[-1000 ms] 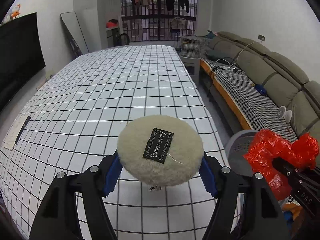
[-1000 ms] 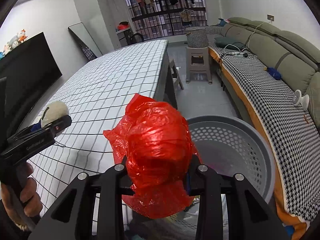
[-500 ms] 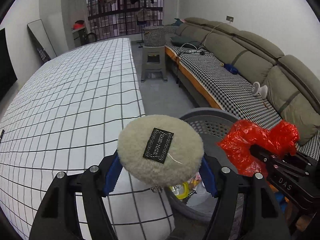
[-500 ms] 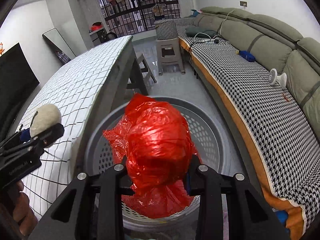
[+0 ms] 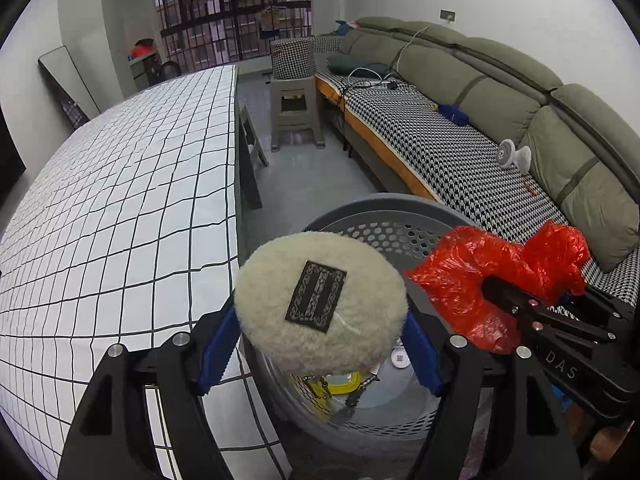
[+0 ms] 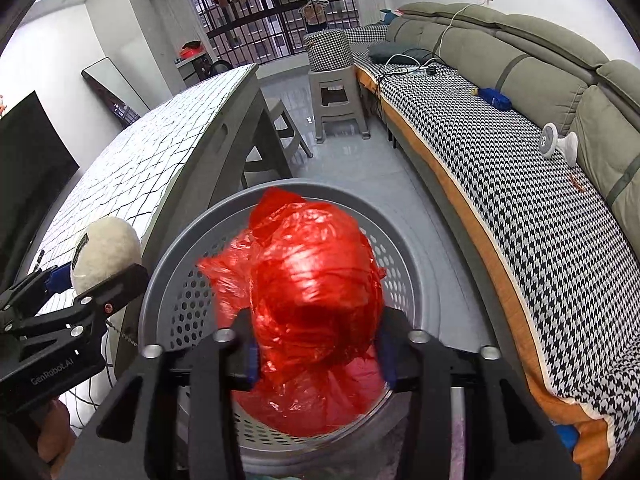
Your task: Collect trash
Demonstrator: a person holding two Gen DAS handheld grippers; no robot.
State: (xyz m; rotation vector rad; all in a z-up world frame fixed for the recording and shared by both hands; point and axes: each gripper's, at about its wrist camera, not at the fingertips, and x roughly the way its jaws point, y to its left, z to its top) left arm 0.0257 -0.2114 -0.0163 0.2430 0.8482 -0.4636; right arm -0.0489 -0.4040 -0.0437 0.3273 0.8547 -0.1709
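My left gripper (image 5: 320,344) is shut on a round cream fluffy pad (image 5: 320,304) with a black label, held at the table's edge over the left rim of the grey perforated basket (image 5: 384,208). My right gripper (image 6: 316,356) is shut on a crumpled red plastic bag (image 6: 316,292) and holds it above the basket's opening (image 6: 404,264). The red bag also shows in the left wrist view (image 5: 480,276), and the pad shows in the right wrist view (image 6: 104,252). Some trash lies at the basket's bottom (image 5: 340,384).
The table with a white grid cloth (image 5: 120,208) is to the left of the basket. A long sofa with a houndstooth cover (image 6: 520,184) runs along the right. A grey stool (image 5: 294,112) stands on the floor beyond.
Both grippers have moved right, off the table toward the basket. The red bag is now over the basket's opening and the pad is at its left rim. Both grips are unchanged.
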